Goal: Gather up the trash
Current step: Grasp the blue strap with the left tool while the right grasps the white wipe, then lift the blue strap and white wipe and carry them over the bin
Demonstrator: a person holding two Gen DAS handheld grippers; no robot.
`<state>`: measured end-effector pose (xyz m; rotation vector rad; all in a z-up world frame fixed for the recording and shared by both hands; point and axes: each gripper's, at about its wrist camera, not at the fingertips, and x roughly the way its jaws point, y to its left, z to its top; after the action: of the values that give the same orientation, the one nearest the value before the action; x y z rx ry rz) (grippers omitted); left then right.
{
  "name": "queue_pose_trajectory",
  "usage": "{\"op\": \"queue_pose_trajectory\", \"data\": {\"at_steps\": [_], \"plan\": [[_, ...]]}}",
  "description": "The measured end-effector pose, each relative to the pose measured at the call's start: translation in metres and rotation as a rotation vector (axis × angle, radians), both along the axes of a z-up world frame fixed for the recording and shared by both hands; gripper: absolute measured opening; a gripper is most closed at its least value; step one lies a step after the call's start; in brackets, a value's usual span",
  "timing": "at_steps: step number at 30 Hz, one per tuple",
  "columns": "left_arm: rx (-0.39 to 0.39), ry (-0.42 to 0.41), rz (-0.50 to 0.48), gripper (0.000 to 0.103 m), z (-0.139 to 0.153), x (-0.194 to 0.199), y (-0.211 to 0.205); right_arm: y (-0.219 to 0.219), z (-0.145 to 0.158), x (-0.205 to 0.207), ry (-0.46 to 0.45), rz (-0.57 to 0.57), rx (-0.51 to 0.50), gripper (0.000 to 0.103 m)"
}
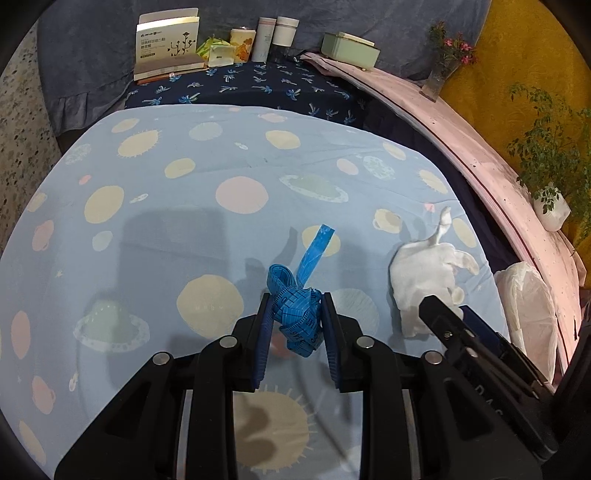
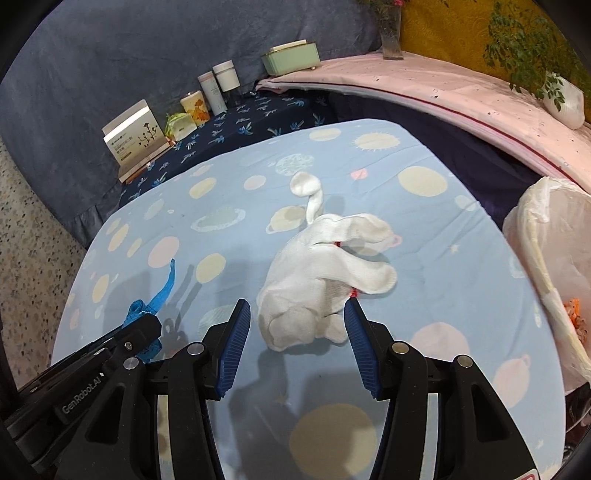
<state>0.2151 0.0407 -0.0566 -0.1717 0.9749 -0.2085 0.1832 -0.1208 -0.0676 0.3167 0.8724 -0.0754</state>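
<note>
— Looking along the left gripper (image 1: 297, 306), what sits between its pads?
— A crumpled blue measuring tape (image 1: 295, 306). Both blue pads press on the bundle, so it is pinched, with one loose end sticking up and away over the spotted blue sheet (image 1: 147, 229).
— And the right gripper (image 2: 297, 314)?
— Its jaws are spread, nothing clamped. The white glove (image 2: 321, 273) lies on the sheet straight ahead, its near end between the two fingertips; the pads do not look to be pressing it.
— Where is the glove relative to the tape?
— To the tape's right, near but apart. In the left view the right gripper's black finger overlaps the glove's lower edge.
— Anything further out?
— A white plastic bag (image 2: 546, 266) at the sheet's right edge, with something orange inside. Beyond the sheet, a dark patterned cloth (image 1: 258, 86) carries a printed box (image 1: 168, 46), a few jars (image 1: 275, 35) and a green case (image 1: 349, 50).
</note>
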Motion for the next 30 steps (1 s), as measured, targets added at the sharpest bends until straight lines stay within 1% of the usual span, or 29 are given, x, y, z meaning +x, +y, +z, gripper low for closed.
{"op": "queue_pose_trajectory", "data": {"at_steps": [3,5,10,11,12,13,16,22,30], "plan": [[0.004,0.009,0.0,0.025,-0.006,0.005,0.001,0.003,-0.008,0.008,0.017,0.005,0.002,0.052],[0.009,0.011,-0.002,0.025,-0.009,0.007,0.0,0.003,-0.013,0.011,0.026,0.007,0.006,0.049],[0.008,0.018,-0.005,0.025,-0.013,0.01,0.0,0.002,-0.019,0.014,0.039,0.012,0.008,0.025],[0.01,0.018,-0.006,0.025,-0.013,0.009,-0.001,0.002,-0.019,0.014,0.039,0.013,0.013,0.022],[0.01,0.018,-0.009,0.025,-0.013,0.009,-0.001,0.001,-0.019,0.014,0.039,0.015,0.021,0.016],[0.011,0.017,-0.011,0.025,-0.013,0.008,-0.002,0.0,-0.019,0.013,0.037,0.019,0.032,0.013],[0.012,0.013,-0.017,0.025,-0.01,0.004,-0.003,-0.001,-0.013,0.008,0.021,0.012,0.028,0.011],[0.016,-0.012,-0.038,0.025,0.002,-0.007,-0.012,-0.013,0.007,-0.008,-0.023,-0.016,0.04,0.01],[0.018,-0.056,-0.104,0.025,0.026,-0.031,-0.043,-0.043,0.04,-0.04,-0.092,-0.067,0.037,0.01]]}}
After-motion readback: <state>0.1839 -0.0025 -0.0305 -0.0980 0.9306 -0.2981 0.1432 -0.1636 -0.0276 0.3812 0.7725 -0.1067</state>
